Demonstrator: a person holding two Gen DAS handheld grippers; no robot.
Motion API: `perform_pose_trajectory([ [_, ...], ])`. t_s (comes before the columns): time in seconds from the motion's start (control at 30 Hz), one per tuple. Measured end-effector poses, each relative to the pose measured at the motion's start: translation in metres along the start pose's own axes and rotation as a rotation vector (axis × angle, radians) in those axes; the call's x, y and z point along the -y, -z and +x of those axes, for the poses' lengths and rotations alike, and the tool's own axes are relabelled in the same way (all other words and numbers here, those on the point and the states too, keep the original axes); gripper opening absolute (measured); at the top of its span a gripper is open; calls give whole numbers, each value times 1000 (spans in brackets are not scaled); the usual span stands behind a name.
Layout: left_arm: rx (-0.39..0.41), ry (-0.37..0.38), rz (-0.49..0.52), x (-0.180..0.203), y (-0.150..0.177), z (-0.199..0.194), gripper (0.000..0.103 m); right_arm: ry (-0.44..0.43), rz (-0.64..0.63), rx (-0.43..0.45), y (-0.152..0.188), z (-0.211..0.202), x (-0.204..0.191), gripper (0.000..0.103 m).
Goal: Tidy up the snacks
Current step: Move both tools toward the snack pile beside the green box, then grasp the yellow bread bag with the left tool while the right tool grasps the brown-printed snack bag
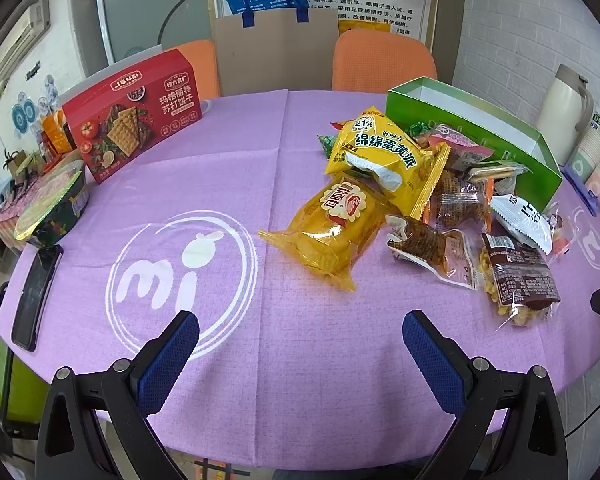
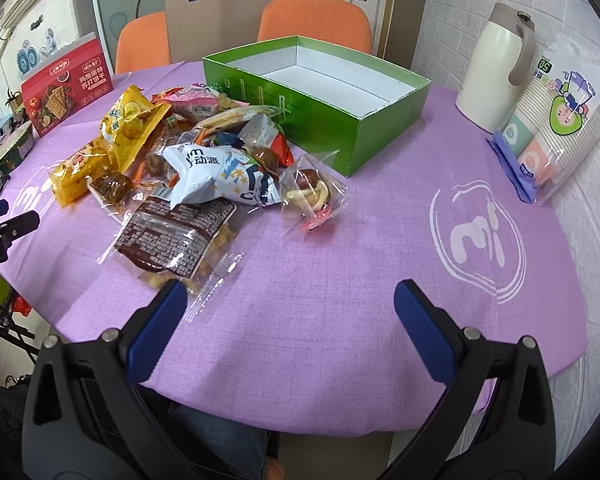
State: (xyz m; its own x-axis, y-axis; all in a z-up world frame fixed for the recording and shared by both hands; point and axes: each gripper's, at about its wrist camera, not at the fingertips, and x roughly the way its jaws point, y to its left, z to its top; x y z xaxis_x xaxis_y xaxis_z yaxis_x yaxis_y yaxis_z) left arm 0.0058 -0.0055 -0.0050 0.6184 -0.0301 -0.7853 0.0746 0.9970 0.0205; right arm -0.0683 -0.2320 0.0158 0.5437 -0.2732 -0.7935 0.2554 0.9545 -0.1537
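Note:
A heap of snack packets lies on the purple tablecloth (image 1: 260,380): two yellow bags (image 1: 384,156) (image 1: 332,236), a brown-labelled packet (image 2: 172,240), a white and blue packet (image 2: 220,176) and a clear packet (image 2: 312,196). Behind the heap stands an open green box (image 2: 380,132), white inside with nothing in it. My left gripper (image 1: 300,336) hangs open over bare cloth, short of the yellow bags. My right gripper (image 2: 290,304) is open too, its left finger (image 2: 160,332) just in front of the brown-labelled packet's corner.
A red cracker box (image 1: 136,116), a round tin (image 1: 56,208) and a dark phone (image 1: 36,292) sit at the left. A cream jug (image 2: 496,68) and a sleeve of paper cups (image 2: 556,120) stand at the right. Orange chairs (image 1: 384,60) are behind the table.

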Motion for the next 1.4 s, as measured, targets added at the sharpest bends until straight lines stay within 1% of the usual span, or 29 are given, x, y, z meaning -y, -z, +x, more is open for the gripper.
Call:
perform_pose_trajectory([
  [0.57, -4, 8, 2, 3, 0, 0, 103, 0, -9, -8, 1, 3, -4, 103],
  [0.83, 1, 21, -4, -1, -2, 2, 103, -4, -21, -16, 0, 5, -7, 103],
  [0.9, -8, 41, -15, -4, -3, 5, 103, -6, -34, -17, -1, 6, -9, 103],
  [0.97, -34, 60, -28, -8, -4, 10, 103, -14, -62, -15, 0, 7, -13, 103],
  [1.03, -69, 82, -45, -14, -3, 18, 103, -43, -93, -19, 2, 10, -18, 103],
  [1.1, -78, 101, -63, -19, -1, 22, 103, -65, -122, -26, 3, 14, -24, 103],
  [1.17, -79, 122, -71, -23, -1, 23, 103, -84, -167, -40, 5, 21, -33, 103],
  [1.27, -61, 155, -60, -23, -8, 20, 103, -120, -240, -58, 7, 35, -47, 103],
  [1.4, -40, 220, -1, -10, -18, 15, 96, -177, -285, -66, 5, 51, -56, 103],
])
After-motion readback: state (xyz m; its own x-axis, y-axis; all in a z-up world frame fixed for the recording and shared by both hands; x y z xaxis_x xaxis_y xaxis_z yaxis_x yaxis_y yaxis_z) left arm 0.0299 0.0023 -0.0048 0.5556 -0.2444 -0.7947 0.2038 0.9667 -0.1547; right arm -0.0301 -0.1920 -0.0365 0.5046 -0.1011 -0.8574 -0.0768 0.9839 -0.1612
